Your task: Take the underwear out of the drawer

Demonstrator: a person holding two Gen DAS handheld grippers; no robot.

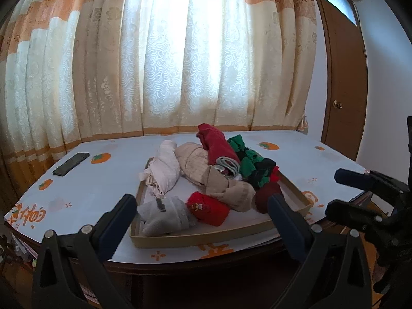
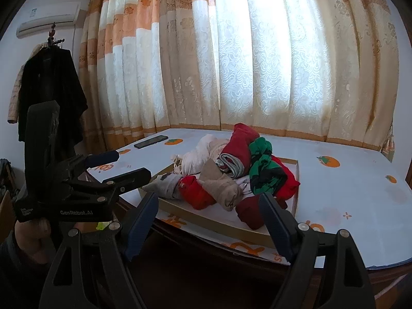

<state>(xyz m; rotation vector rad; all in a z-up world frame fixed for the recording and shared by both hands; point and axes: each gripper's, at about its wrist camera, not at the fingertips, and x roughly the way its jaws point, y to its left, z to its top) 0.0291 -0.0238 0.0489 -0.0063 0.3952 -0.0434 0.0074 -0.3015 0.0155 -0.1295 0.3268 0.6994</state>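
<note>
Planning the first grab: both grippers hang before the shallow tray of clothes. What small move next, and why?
Probably ease the open right gripper forward toward the dark red rolled garment at the shallow tan tray's near edge: it lies closest to those fingers, uncovered, and neither gripper holds anything yet.

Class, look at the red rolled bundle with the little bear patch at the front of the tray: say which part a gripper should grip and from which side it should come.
Grip the red bundle across its rounded middle, coming from the near, open side above the tray's low front wall. It lies at the front, with only the beige piece behind and the grey socks alongside.
</note>
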